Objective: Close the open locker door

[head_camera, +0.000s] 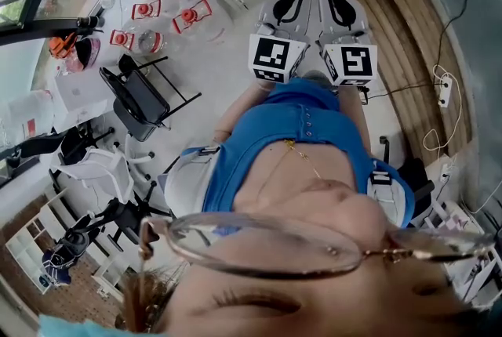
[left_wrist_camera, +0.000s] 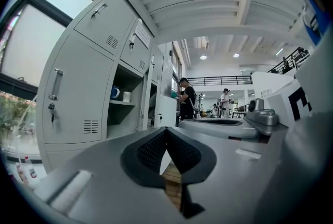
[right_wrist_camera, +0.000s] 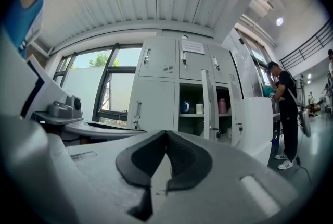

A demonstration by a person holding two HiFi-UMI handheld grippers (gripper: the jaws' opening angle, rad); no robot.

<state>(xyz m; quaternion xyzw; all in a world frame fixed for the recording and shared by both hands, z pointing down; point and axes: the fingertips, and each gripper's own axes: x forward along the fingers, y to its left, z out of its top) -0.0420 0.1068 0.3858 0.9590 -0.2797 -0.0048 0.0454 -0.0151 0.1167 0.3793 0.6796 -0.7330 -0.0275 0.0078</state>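
Note:
A bank of grey lockers (right_wrist_camera: 171,87) stands ahead in the right gripper view. Two compartments gape: one holds a blue mug (right_wrist_camera: 185,107) and a white cup (right_wrist_camera: 199,108), the other a pink bottle (right_wrist_camera: 222,106). One open locker door (right_wrist_camera: 206,108) shows edge-on between them, and a wider open door (right_wrist_camera: 255,119) swings out to the right. Held side by side and well short of the lockers, my left gripper (left_wrist_camera: 166,130) and right gripper (right_wrist_camera: 166,133) are both shut with nothing between the pads. The head view shows the left gripper (head_camera: 293,2) and right gripper (head_camera: 339,5) close together above the person's blue shirt.
A person in black (right_wrist_camera: 286,108) stands by the open doors at the right. A large window (right_wrist_camera: 99,87) is left of the lockers. Below in the head view are black chairs (head_camera: 141,96), red items (head_camera: 188,14), a wooden strip (head_camera: 392,14) and a power strip (head_camera: 444,92).

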